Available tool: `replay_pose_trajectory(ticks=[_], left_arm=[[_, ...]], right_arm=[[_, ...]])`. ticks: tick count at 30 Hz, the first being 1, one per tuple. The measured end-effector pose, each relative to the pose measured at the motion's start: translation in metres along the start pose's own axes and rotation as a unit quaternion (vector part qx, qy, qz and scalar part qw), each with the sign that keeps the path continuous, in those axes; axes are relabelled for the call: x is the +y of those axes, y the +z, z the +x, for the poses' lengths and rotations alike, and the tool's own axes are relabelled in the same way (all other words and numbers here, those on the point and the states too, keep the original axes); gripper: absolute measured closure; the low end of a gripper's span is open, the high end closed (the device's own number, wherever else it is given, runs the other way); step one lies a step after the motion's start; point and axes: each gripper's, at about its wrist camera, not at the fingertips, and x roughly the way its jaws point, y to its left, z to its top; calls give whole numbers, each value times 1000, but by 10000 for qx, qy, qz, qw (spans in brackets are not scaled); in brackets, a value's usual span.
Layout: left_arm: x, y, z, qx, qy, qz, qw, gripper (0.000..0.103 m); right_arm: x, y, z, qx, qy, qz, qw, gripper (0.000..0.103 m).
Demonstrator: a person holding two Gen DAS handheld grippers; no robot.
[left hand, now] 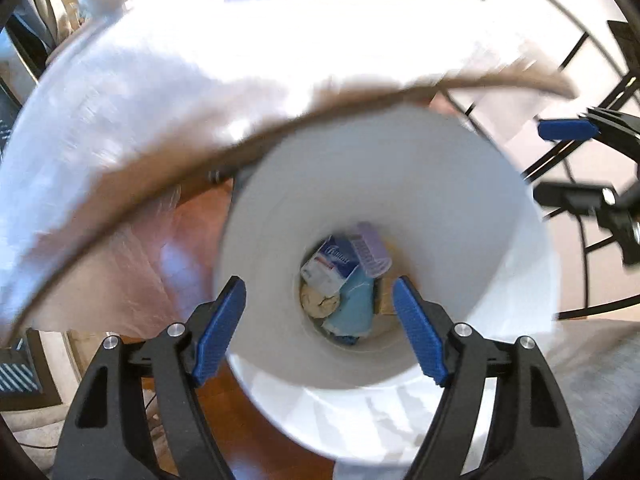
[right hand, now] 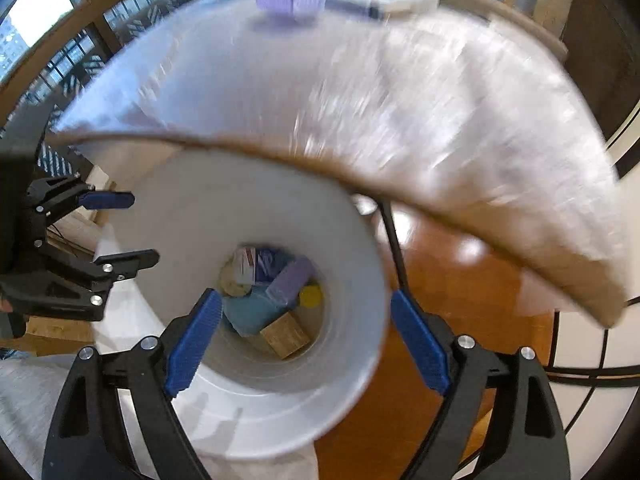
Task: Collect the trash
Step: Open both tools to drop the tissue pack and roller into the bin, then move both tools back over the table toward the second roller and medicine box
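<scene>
white bin (left hand: 280, 216) holds mixed trash (left hand: 344, 280); left tongs (left hand: 320, 328), right tongs (right hand: 306, 344) agape, empty.

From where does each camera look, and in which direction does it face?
Left wrist: sits on the left gripper, looks steeply down into the white bin; right gripper shows at the right edge.
Right wrist: sits on the right gripper, looks down into the same bin; left gripper shows at the left.
Shared: bin, trash, table edge.

My two wrist cameras look steeply down, close above, sharing the white bin (left hand: 500, 216) (right hand: 192, 184) and its trash (left hand: 344, 280) (right hand: 268, 292).
</scene>
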Motion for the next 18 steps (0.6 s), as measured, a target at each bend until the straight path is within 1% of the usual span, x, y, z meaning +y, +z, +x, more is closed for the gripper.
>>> replay_pose_trajectory(ticks=[2,3,4,6,7,8,9,11,14,17,18], left_arm=[[0,7,-33,-360,-154,36,9992,19],[3,10,-43,-537,-158,53,9984,10],[3,16,-56,-786,-121,78,9968,6],[10,34,-74,-1219,5,71,9925,4],[13,43,-79,-1337,38,30,9910,4],[18,53,-81,-1440,47,-26,9896,3],[24,65,-82,-1557,31,-101,9878,3],[38,89,-76,-1633,119,-247,9862,3],[52,115,-64,-1722,189,-322,9844,3],[60,137,-45,-1642,282,-331,9855,3],[64,147,-36,-1614,276,-339,9859,3]], right_arm=[[-9,12,-28,-410,-171,65,9990,11],[-15,21,-42,-691,-302,93,9971,8],[-19,28,-49,-872,-393,94,9954,6],[-29,50,-61,-1270,-589,40,9901,4],[-35,65,-64,-1456,-714,-27,9868,4],[-41,76,-65,-1555,-813,-94,9844,4],[-45,93,-65,-1728,-941,-295,9800,4],[-47,118,-61,-1845,-1145,-701,9736,4],[-48,159,-40,-1802,-1506,-1500,9604,4],[-45,198,-21,-1714,-1512,-1980,9532,4],[-45,206,-13,-1688,-1490,-2073,9520,4]])
